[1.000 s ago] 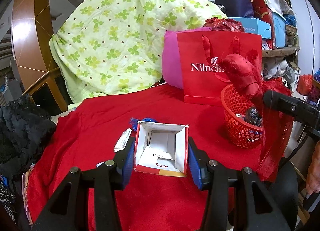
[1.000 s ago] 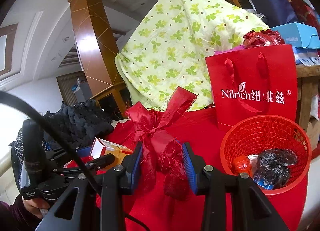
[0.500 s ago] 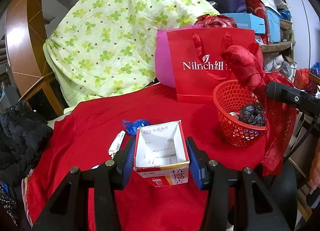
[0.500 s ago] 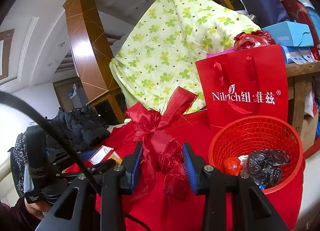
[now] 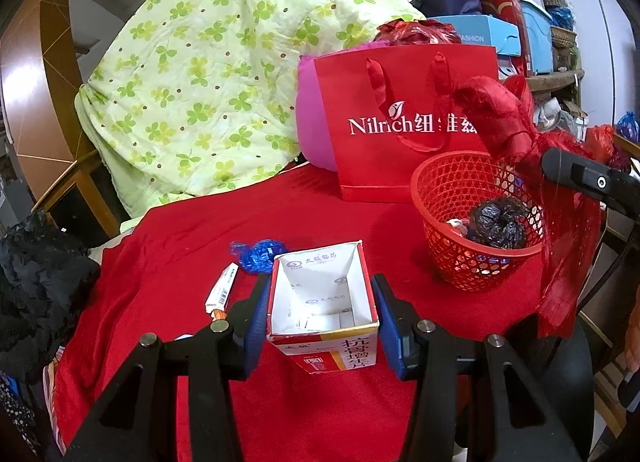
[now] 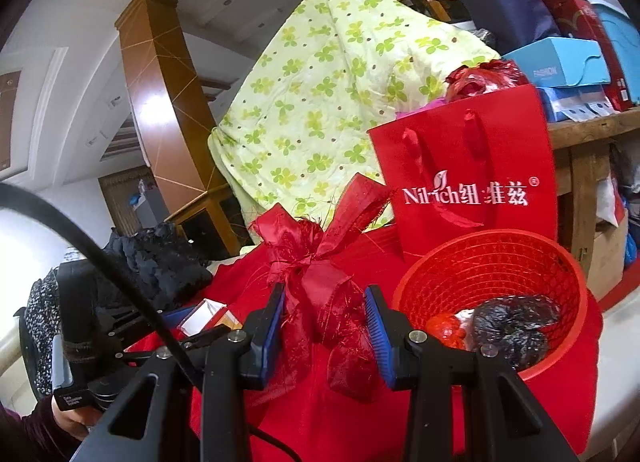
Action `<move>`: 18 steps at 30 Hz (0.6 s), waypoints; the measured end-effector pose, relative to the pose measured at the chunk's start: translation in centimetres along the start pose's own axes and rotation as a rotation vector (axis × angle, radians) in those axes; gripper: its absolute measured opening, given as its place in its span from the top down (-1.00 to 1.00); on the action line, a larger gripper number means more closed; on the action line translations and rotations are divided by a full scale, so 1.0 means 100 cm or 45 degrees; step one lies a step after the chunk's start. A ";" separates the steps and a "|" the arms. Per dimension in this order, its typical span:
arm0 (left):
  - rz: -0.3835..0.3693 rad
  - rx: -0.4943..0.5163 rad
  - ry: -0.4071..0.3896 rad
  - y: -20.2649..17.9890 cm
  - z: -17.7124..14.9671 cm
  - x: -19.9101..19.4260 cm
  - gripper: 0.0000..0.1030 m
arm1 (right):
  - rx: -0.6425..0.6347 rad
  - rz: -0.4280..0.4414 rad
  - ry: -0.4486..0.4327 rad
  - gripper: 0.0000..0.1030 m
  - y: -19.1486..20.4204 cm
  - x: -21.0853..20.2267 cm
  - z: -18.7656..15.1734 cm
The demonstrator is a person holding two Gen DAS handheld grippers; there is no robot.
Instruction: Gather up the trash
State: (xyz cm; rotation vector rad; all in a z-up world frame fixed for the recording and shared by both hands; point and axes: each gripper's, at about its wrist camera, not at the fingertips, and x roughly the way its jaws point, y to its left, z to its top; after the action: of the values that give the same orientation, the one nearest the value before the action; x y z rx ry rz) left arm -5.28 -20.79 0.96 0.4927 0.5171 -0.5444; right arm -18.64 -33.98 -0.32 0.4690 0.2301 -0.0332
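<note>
My left gripper (image 5: 323, 320) is shut on an open white and red carton (image 5: 324, 302), held above the red tablecloth (image 5: 200, 238). My right gripper (image 6: 326, 326) is shut on a crumpled red ribbon bow (image 6: 320, 262), held left of and just above the red mesh basket (image 6: 500, 258). The basket (image 5: 444, 198) holds a black crumpled bag (image 5: 498, 222) and other scraps. In the left wrist view the bow (image 5: 500, 118) hangs over the basket's far right rim. A blue wrapper (image 5: 258, 254) and a small white tube (image 5: 222, 294) lie on the cloth beyond the carton.
A red Nilrich paper bag (image 5: 400, 122) stands behind the basket, with a pink cushion (image 5: 312, 134) and a green floral quilt (image 5: 208, 82) behind. A black garment (image 5: 36, 282) lies at the left edge. Cluttered shelves with boxes (image 5: 488, 34) stand at the back right.
The left gripper has lifted and tilted the carton so its opening faces up. The right gripper with the bow has moved nearer the basket.
</note>
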 end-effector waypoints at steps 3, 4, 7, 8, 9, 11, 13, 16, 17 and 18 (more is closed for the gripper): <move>-0.003 0.017 0.004 -0.008 0.002 0.002 0.01 | 0.017 -0.014 -0.013 0.20 -0.009 -0.004 0.002; -0.005 0.023 0.004 -0.010 0.002 0.003 0.01 | 0.021 -0.018 -0.017 0.20 -0.012 -0.005 0.002; -0.014 0.039 0.008 -0.017 0.004 0.005 0.01 | 0.033 -0.035 -0.027 0.17 -0.021 -0.009 0.004; -0.015 0.046 0.009 -0.019 0.005 0.006 0.01 | 0.036 -0.041 -0.030 0.17 -0.023 -0.009 0.004; -0.017 0.052 0.009 -0.021 0.005 0.006 0.01 | 0.039 -0.047 -0.032 0.17 -0.026 -0.010 0.004; -0.024 0.063 0.011 -0.026 0.006 0.008 0.01 | 0.047 -0.058 -0.038 0.17 -0.031 -0.013 0.004; -0.028 0.078 0.013 -0.031 0.008 0.009 0.01 | 0.055 -0.066 -0.043 0.17 -0.036 -0.015 0.004; -0.036 0.094 0.016 -0.037 0.008 0.011 0.01 | 0.070 -0.077 -0.047 0.17 -0.043 -0.017 0.004; -0.039 0.099 0.018 -0.039 0.009 0.011 0.01 | 0.076 -0.082 -0.048 0.17 -0.045 -0.018 0.003; -0.039 0.103 0.019 -0.041 0.009 0.011 0.01 | 0.080 -0.084 -0.049 0.17 -0.047 -0.018 0.003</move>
State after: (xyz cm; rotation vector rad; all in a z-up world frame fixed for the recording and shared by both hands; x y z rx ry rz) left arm -6.60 -24.79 -0.23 0.5673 0.5191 -0.5935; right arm -20.78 -38.37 -1.76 0.5230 0.2069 -0.1139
